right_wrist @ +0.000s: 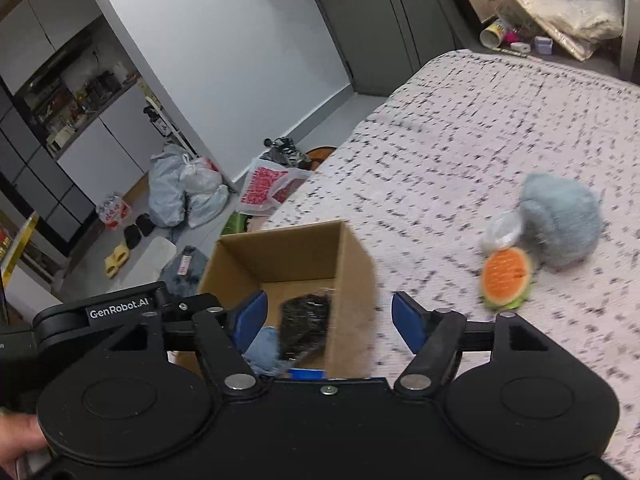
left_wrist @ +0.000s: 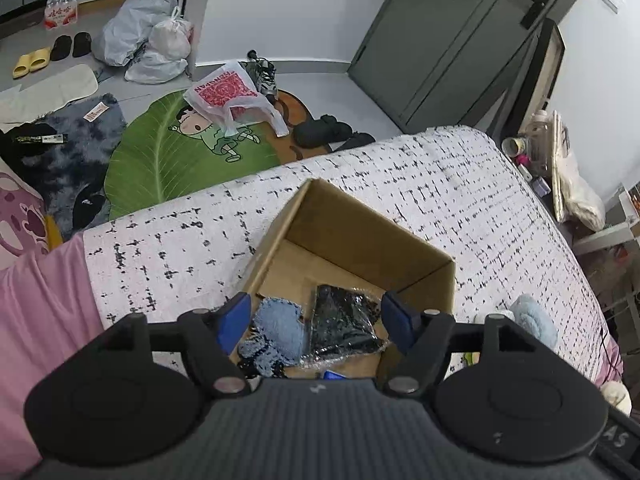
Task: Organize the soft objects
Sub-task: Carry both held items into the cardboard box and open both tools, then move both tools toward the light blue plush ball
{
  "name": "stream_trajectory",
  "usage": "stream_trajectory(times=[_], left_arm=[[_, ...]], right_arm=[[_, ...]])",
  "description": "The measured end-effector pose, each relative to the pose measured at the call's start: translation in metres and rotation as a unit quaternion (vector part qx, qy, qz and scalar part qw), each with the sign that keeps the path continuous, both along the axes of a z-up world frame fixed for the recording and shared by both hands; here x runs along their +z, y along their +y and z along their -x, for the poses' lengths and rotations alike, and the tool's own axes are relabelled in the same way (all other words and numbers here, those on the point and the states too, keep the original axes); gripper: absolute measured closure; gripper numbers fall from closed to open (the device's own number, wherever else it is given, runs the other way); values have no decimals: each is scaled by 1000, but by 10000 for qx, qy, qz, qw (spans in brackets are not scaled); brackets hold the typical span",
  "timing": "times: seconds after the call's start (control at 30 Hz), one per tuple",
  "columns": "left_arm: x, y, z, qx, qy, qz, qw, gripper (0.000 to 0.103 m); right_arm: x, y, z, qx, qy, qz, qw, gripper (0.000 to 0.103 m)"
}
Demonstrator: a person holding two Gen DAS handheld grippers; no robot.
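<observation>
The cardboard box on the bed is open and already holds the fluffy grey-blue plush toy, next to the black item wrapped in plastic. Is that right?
Not quite. The cardboard box is open and holds the black plastic-wrapped item, but the fluffy grey-blue plush toy lies outside it on the bedspread, beside an orange-and-green plush. The right wrist view shows this. Next to the black item is a light blue cloth.

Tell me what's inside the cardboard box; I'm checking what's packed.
In the cardboard box: a blue fuzzy cloth and a black plastic-wrapped item. Something small and blue peeks out, mostly hidden by the gripper body.
</observation>
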State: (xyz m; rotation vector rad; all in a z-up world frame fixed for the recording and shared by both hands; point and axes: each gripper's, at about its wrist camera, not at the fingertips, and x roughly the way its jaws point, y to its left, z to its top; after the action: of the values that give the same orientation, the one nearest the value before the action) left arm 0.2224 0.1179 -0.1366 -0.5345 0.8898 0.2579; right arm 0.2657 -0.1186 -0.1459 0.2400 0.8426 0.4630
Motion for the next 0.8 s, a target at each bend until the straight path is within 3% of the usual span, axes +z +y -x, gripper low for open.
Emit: stream_trajectory(times=[0.17,0.33,0.43,0.7,0.8], left_arm=[[-1,-11,-1,-62,-23,-170,9998,26],[-3,-26,-3,-60,-19,-648,9979,26],[-5,-32,-3,-86,67,-780,9969,26],[13,-43,11,147,154,-953,9952,26],[22,-48,20,271,233,-1033,9940,26]], right_arm=[[5,-22,-4,42,9,168,9999,24],[7,-38,-11,170,-117,49,9998,12],[-1,-50,-15,175,-73,-331,9993,12],[-18,-78,-18,124,-124,-574,9982,12],[-28,-89,-18,53,69,-766,9970,11]])
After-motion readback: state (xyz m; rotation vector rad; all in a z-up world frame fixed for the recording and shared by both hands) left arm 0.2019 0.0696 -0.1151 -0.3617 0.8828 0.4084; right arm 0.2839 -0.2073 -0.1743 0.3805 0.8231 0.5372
